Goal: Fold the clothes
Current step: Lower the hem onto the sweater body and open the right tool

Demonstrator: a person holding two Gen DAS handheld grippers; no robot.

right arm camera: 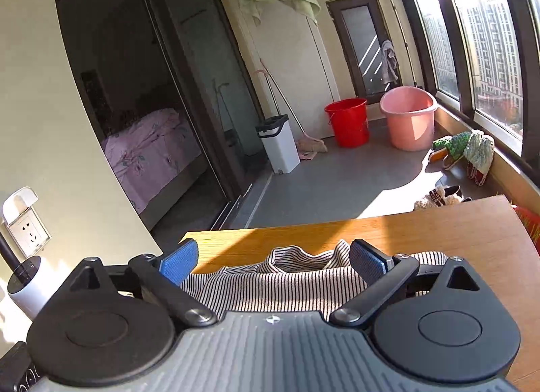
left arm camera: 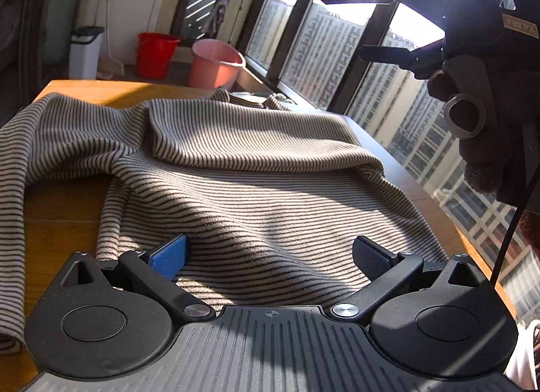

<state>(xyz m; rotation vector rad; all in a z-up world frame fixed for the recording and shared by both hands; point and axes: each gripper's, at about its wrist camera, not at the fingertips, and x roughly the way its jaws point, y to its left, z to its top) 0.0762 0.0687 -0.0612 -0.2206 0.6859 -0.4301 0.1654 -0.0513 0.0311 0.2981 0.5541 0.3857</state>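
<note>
Both claws, left (left arm camera: 270, 257) and right (right arm camera: 273, 262), gape, seemingly above striped garment (left arm camera: 243, 169).

Your table (left arm camera: 67, 95) is a warm orange-brown wooden one with a smooth top, half in sun and half in shade. Lying right on it you've got the cream and dark striped knit garment (left arm camera: 236, 172), rumpled, with one sleeve trailing off toward the left edge and a fold bunched up across the middle. In the right wrist view the same wooden table (right arm camera: 438, 230) shows bare wood past the garment (right arm camera: 287, 277), whose striped collar end sits puckered near your side.
</note>
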